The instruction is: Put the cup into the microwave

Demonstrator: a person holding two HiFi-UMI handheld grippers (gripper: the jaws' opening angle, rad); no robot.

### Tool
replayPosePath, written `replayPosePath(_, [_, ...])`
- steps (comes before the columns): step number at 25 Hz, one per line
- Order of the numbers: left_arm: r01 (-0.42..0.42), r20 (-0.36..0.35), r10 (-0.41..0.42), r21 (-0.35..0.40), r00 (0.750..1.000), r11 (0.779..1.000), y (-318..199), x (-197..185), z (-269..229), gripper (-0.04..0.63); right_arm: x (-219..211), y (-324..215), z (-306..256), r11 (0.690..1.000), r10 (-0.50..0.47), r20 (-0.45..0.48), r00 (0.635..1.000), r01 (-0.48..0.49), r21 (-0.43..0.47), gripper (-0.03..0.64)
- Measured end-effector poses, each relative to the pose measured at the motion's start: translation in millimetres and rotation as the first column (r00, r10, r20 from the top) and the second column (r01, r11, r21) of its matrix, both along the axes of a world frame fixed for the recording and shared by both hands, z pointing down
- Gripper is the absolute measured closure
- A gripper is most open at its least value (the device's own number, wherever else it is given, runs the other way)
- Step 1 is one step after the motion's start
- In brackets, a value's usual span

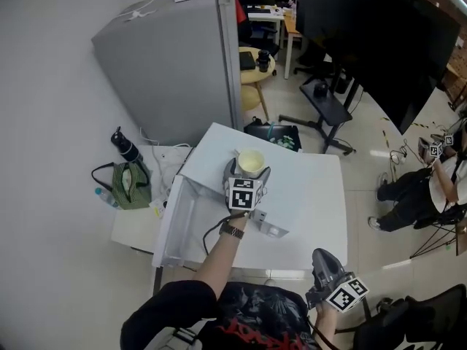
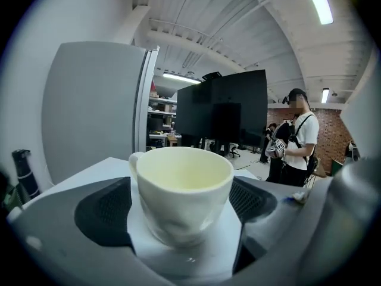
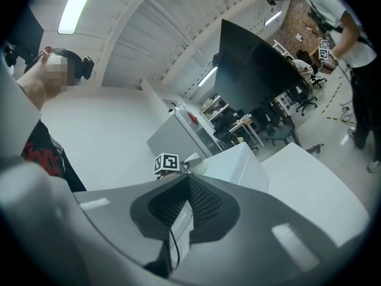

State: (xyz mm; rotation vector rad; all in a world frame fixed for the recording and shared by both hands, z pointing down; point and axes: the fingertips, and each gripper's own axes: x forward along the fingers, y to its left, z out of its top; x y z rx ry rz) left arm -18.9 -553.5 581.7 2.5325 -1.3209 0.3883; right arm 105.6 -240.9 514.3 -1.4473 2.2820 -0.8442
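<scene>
**Straddling the cup with a spread tool**

Standing upright on the white worktop (image 1: 306,195), the cup (image 1: 251,161) sits toward the far edge, left of the middle. It is a pale, cream-coloured cup, empty inside, and its handle points away from the person's left hand. It stands out in the open, on top of the surface and inside nothing.

The left tool (image 1: 249,170) reaches over the worktop from the near side, and its jaws are spread on either side of the cup. In the left gripper view the dark pads (image 2: 104,213) flank the cup with a strip of white worktop showing between each pad and the cup's wall (so nothing is pinched).

The right tool (image 1: 321,254) hangs off the near right corner of the worktop, well apart from the cup. Its jaws are pressed together at the tips, with nothing between them.

At the worktop's near left corner a white panel (image 1: 166,224) stands open; whether it is the microwave's door I cannot tell. Beyond the far left corner rises a grey cabinet (image 1: 175,71). A green bag (image 1: 131,186) and a black bottle (image 1: 125,147) rest on a lower white surface off the left edge.
</scene>
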Motion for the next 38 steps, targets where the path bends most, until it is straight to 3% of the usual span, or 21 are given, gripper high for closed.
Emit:
replayPosePath(10, [0.039,0.052,-0.04,0.011,0.998,0.999,-23.5,2.1,4.2,0.132,4.3,-4.3,2.7,1.0,-0.006,0.005,1.0,0.006,-0.021,0.618])
replayPosePath(16, [-0.011,0.046,0.01,0.024,0.999,1.0,-1.1,-13.1,0.7,0.133,-1.8,-0.5,10.3,0.999,-0.025,0.016,1.0,0.025,-0.027,0.618])
replayPosePath(22, [-0.031,-0.087,0.045,0.155,0.995,0.987,68.3,-65.5,-16.8,0.133,-16.1,-6.2,24.3,0.995,-0.084,0.032,0.996,0.085,-0.058,0.618])
replayPosePath(26, [-0.022,-0.145,0.047,0.166,0.988,0.986,118.7,-107.7,-15.6,0.133,-33.9,-16.4,27.0,0.985,-0.157,0.01,0.988,0.157,-0.078,0.618])
replayPosePath(29, [0.009,-0.155,0.011,0.131,0.988,0.991,145.0,-135.3,-1.2,0.133,-48.5,-27.0,25.6,0.975,-0.207,0.002,0.978,0.206,-0.084,0.618])
replayPosePath(33, [0.057,-0.126,-0.055,0.014,0.991,0.998,161.5,-160.2,53.0,0.133,-71.2,-34.4,24.3,0.959,-0.274,0.001,0.962,0.273,-0.083,0.618])
replayPosePath(38, [0.038,-0.13,-0.049,-0.082,0.99,0.996,134.4,-142.0,113.3,0.133,-79.2,-32.9,22.2,0.957,-0.277,-0.025,0.96,0.274,-0.099,0.618])
